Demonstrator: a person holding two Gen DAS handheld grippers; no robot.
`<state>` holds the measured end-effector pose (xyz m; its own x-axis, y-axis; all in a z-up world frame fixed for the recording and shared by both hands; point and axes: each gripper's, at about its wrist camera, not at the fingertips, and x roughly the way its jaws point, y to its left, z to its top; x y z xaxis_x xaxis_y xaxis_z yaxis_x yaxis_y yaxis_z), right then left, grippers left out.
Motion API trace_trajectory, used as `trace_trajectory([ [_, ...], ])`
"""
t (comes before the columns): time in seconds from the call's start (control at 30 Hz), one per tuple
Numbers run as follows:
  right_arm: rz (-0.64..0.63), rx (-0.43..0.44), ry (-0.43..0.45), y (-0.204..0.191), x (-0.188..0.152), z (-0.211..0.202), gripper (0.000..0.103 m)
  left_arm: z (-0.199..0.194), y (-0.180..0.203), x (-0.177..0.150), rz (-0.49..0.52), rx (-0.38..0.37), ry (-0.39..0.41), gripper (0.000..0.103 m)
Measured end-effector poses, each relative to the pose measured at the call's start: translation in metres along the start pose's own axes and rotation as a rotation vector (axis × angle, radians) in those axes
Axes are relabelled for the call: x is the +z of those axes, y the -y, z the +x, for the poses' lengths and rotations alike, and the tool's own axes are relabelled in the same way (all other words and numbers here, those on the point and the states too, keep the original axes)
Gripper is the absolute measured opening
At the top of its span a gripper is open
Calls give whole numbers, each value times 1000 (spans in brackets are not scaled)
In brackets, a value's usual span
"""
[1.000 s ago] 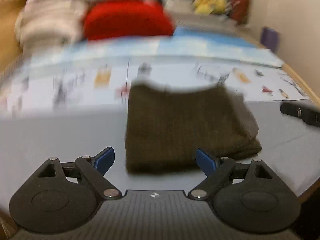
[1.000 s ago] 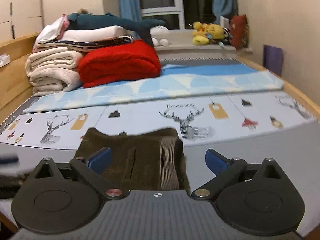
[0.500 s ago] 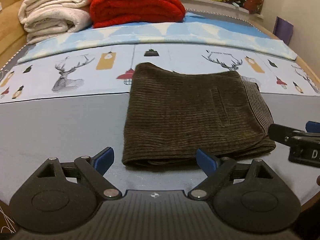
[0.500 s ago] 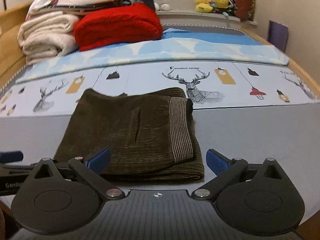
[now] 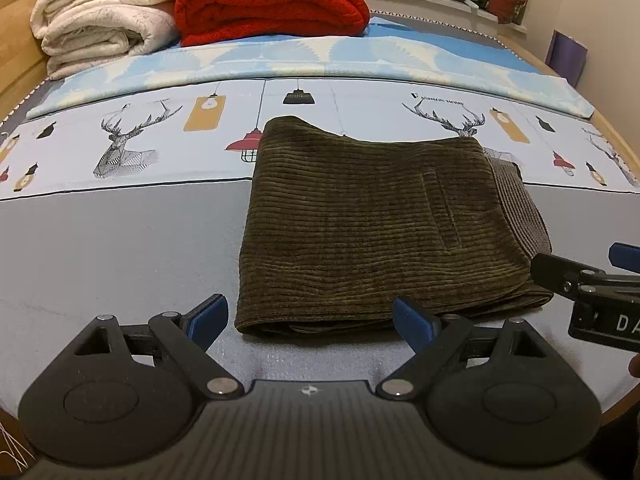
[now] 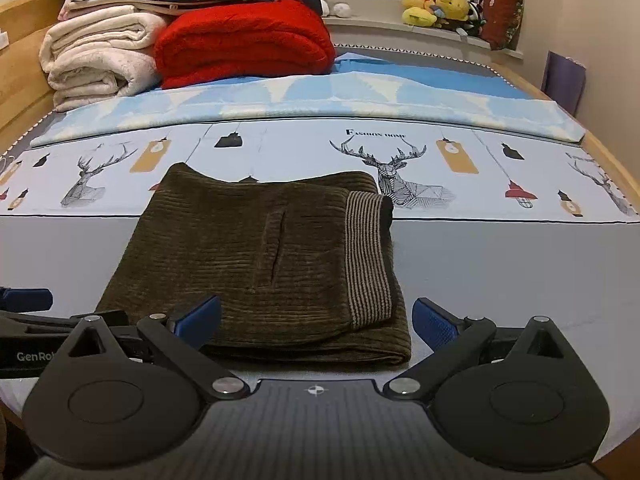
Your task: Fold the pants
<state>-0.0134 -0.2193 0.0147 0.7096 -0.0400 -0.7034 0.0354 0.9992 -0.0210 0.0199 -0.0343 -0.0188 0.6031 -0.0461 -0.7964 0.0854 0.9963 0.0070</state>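
Left wrist view: the left hand-held gripper (image 5: 308,318) stands wide, empty, its blue pads on either side of the near edge of the pants (image 5: 384,228). The pants lie folded into a compact olive corduroy rectangle on the bed (image 5: 104,240), across the line where the grey band meets the printed sheet (image 5: 360,100). The ribbed waistband (image 5: 520,208) runs along the right side. The right hand-held gripper (image 5: 576,266) comes in from the right edge, just beside the near right corner of the pants; whether it touches the cloth cannot be told. Its body shows white letters "DA", cut off by the frame.

Right wrist view: the right hand-held gripper (image 6: 316,318) is also wide and holds nothing, with the near edge of the pants (image 6: 256,264) between its pads. The striped waistband (image 6: 366,260) lies on top at the right. The left tool enters at the left edge, marked "GenRo", cut off. The sheet (image 6: 280,140) reads "FASHION HOME" above a deer. A red blanket (image 6: 244,36) and white folded blankets (image 6: 96,52) sit far behind.

The fold looks finished. The risk now is a pad catching the near edge or a corner as the tools leave, dragging the top layer and opening the stack.
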Motion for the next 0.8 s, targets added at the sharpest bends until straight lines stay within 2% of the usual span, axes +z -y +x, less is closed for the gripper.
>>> trace_trajectory([
  [0.8,-21,6,-5,-4,-2,4,101,1,-1,-1,-3,0,-6,93],
])
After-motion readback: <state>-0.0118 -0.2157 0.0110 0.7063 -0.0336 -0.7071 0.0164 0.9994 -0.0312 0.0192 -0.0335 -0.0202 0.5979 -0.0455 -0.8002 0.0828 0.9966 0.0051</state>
